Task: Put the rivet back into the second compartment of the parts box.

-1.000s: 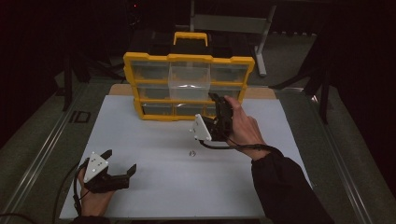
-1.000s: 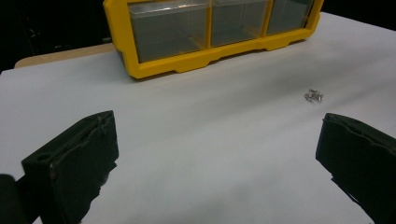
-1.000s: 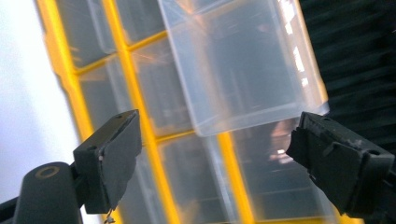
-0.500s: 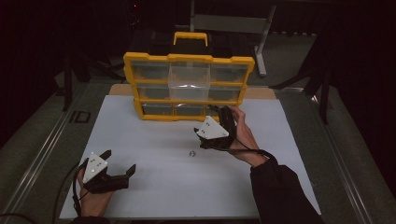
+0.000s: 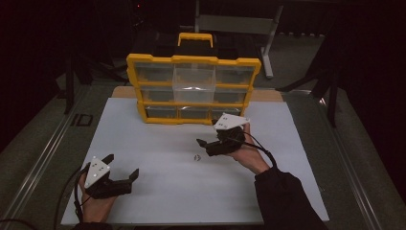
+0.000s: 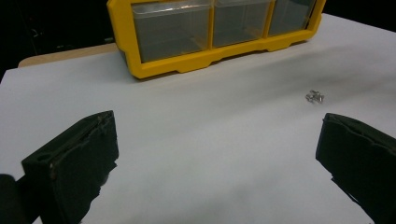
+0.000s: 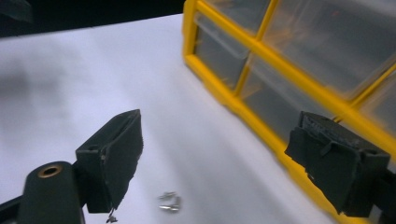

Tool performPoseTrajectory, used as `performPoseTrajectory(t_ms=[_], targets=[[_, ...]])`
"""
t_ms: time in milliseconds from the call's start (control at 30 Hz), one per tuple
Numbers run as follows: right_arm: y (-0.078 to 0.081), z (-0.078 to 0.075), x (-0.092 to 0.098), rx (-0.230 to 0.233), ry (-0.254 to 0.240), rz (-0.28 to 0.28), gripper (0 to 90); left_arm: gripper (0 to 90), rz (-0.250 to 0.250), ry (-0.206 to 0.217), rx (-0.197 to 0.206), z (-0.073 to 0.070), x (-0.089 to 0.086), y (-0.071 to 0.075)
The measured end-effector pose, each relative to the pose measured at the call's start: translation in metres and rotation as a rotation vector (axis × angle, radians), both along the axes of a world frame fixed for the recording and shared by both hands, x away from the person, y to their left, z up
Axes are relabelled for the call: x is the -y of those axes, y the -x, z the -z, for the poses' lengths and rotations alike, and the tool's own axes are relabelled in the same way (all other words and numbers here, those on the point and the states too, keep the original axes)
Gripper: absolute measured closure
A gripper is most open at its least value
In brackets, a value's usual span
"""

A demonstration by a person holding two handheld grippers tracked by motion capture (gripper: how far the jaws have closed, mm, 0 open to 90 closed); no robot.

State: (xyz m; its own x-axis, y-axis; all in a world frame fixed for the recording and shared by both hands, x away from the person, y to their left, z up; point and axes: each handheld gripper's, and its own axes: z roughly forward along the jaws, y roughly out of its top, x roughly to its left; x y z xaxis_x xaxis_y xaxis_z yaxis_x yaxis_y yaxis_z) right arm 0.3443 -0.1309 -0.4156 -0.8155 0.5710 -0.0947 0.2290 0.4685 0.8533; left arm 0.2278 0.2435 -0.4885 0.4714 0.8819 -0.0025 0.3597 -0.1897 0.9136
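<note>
A yellow organizer (image 5: 194, 61) with clear drawers stands upright at the back of the white board (image 5: 158, 191). Its top middle drawer (image 5: 194, 79) seems to stick out a little. A small metal part (image 5: 196, 156) lies on the board in front of it. My right gripper (image 5: 205, 147) is open just right of that part, pointing left, low over the board. In the right gripper view the part (image 7: 169, 201) lies below and between the spread jaws, with the organizer (image 7: 261, 116) at the right. My left gripper (image 5: 122, 165) rests open and empty at the front left; its view shows the part (image 6: 315, 97) far ahead.
A metal rail (image 5: 43, 158) runs along the table's left side, and another edge strip (image 5: 344, 163) runs along the right. A dark stand with a metal leg (image 5: 268, 43) sits behind the organizer. Bare white board lies between the two grippers.
My right gripper has come away from the organizer's lower front, dropped toward the board and turned to point left at the small metal part. The left gripper has stayed put.
</note>
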Motion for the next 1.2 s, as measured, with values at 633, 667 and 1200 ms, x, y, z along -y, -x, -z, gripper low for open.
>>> performPoseTrajectory(t_ms=[633,667,1200], targets=[[-0.028,0.031,-0.008,-0.298,0.008,-0.007,14.8,0.0,-0.001,0.001,-0.003,0.000,0.000,0.000],[-0.028,0.033,-0.010,-0.310,0.011,-0.014,13.7,0.0,-0.003,0.001,-0.004,0.000,0.000,0.000],[-0.038,0.067,-0.038,-0.296,0.296,-0.004,33.8,0.0,0.001,-0.002,-0.003,0.000,0.000,0.000]])
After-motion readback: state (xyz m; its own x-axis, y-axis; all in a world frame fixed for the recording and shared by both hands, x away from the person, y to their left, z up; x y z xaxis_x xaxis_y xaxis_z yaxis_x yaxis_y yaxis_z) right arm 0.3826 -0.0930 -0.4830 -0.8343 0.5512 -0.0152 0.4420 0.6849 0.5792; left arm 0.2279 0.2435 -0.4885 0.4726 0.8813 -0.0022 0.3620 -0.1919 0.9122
